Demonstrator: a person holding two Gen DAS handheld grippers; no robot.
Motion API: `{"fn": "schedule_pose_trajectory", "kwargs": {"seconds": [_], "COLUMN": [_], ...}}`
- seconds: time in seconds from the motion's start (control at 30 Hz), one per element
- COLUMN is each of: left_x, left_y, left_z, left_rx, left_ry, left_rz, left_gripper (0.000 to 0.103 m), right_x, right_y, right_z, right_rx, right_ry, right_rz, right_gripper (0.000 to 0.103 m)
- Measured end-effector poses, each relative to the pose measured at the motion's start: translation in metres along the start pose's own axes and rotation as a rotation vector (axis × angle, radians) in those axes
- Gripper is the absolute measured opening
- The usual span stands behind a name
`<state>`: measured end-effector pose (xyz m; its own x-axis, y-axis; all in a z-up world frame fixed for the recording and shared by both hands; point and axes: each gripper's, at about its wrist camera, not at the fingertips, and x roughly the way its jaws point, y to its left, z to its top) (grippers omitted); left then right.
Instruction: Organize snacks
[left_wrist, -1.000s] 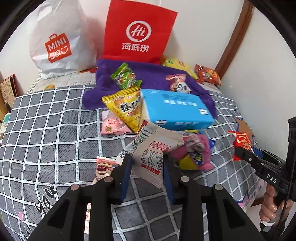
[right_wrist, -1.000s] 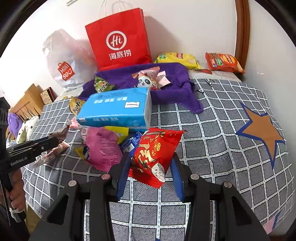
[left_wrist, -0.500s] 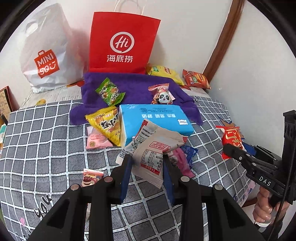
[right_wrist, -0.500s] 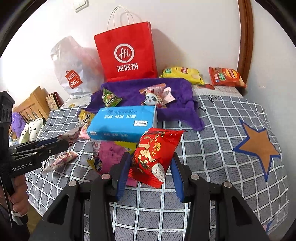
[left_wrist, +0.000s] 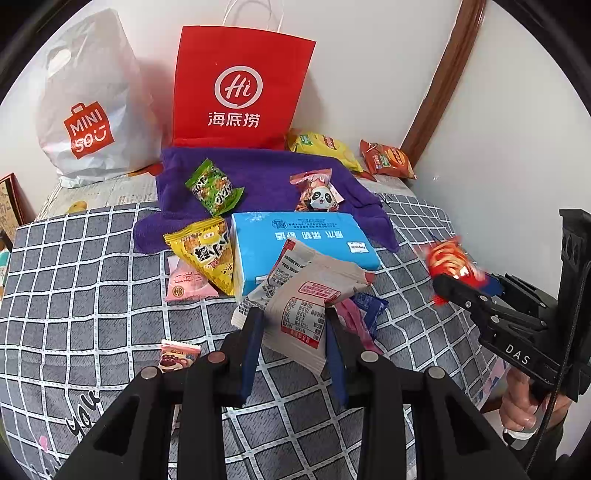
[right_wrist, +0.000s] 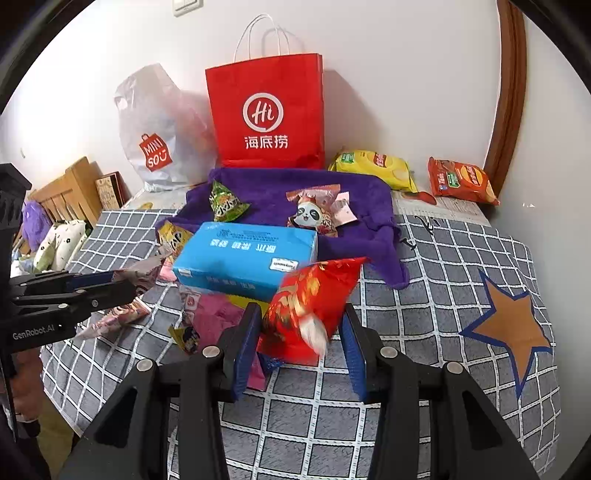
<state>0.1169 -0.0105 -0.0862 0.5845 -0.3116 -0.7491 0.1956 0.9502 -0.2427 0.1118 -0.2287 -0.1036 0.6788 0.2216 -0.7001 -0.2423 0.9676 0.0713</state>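
My left tool was clenched on a white snack packet, held above the grey checked bed cover. My right tool gripped a red snack bag, blurred, its fingers set wide around it, just in front of a blue tissue box. Beyond lay a purple towel with a green packet and a panda packet on it. A red paper bag stood against the wall behind.
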Motion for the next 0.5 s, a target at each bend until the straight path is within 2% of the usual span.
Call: {"fn": "schedule_pose_trajectory", "kwargs": {"seconds": [0.2, 0.3, 0.37, 0.43, 0.5], "left_x": [0.002, 0.004, 0.005, 0.008, 0.011], "left_y": [0.004, 0.007, 0.009, 0.01, 0.013], "left_z": [0.006, 0.006, 0.005, 0.003, 0.002], "left_rx": [-0.005, -0.016, -0.018, -0.019, -0.025], "left_ry": [-0.006, 0.0, 0.003, 0.01, 0.018], "left_rz": [0.001, 0.0, 0.001, 0.004, 0.003], "left_gripper": [0.031, 0.031, 0.031, 0.031, 0.031], "right_x": [0.001, 0.014, 0.021, 0.026, 0.034], "right_y": [0.003, 0.004, 0.003, 0.0, -0.004], "right_z": [0.006, 0.003, -0.003, -0.01, -0.017], "right_rx": [0.008, 0.01, 0.022, 0.025, 0.024], "right_ry": [-0.008, 0.029, 0.051, 0.062, 0.071], "right_rz": [0.013, 0.012, 0.024, 0.006, -0.028], "right_gripper": [0.027, 0.027, 0.027, 0.037, 0.041]}}
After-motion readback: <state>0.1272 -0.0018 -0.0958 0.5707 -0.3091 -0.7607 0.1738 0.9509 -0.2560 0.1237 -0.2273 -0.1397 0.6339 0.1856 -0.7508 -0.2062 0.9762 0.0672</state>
